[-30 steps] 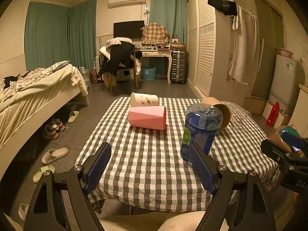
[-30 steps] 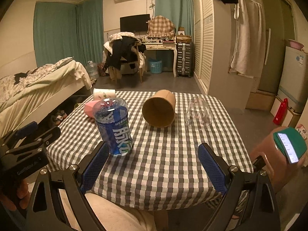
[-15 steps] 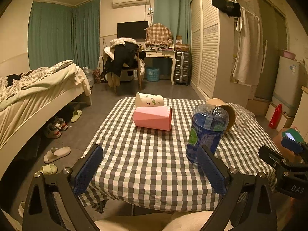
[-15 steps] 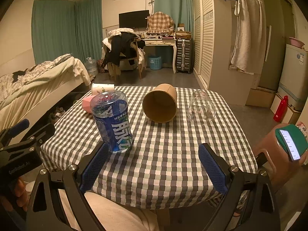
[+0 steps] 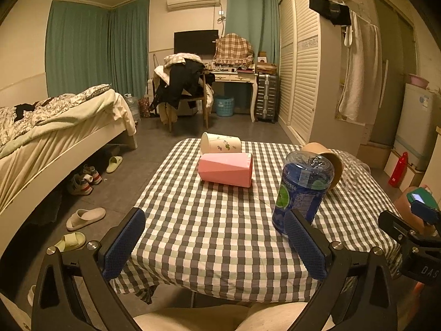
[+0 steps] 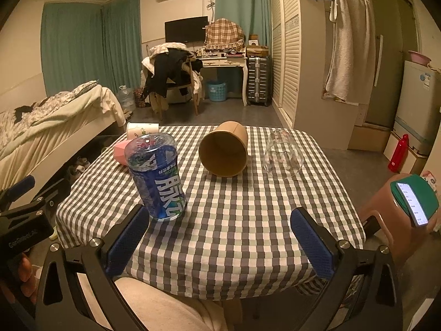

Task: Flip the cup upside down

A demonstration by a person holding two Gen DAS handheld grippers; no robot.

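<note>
Both claws hang spread wide at the near edge of the surface (image 6: 237,220), which wears a grey and white checked cloth, and neither grips anything. In the left wrist view the left claw (image 5: 212,245) fills the bottom of the frame, its blue pads (image 5: 124,244) well apart. In the right wrist view the right claw (image 6: 220,244) sits the same way, blue pads (image 6: 312,244) wide, with only cloth between them.

The blue plastic cup (image 6: 155,176) stands on its rim, bottom up, at left of centre in the right wrist view, just above the right claw's left pad. In the left wrist view the same cup (image 5: 301,190) shows at right of centre, partly behind the left claw's right pad; I cannot tell whether they touch.

Four more cups lie on their sides. The brown paper cup (image 6: 223,149) is at centre of the right wrist view, its mouth toward the camera. The clear glass (image 6: 282,154) lies just to its right. The pink cup (image 5: 226,169) lies mid-frame in the left wrist view, with the white printed cup (image 5: 220,143) just behind it near the far edge.

A phone (image 6: 412,202) rests on a pink stool (image 6: 383,220) at the lower right of the right wrist view.
</note>
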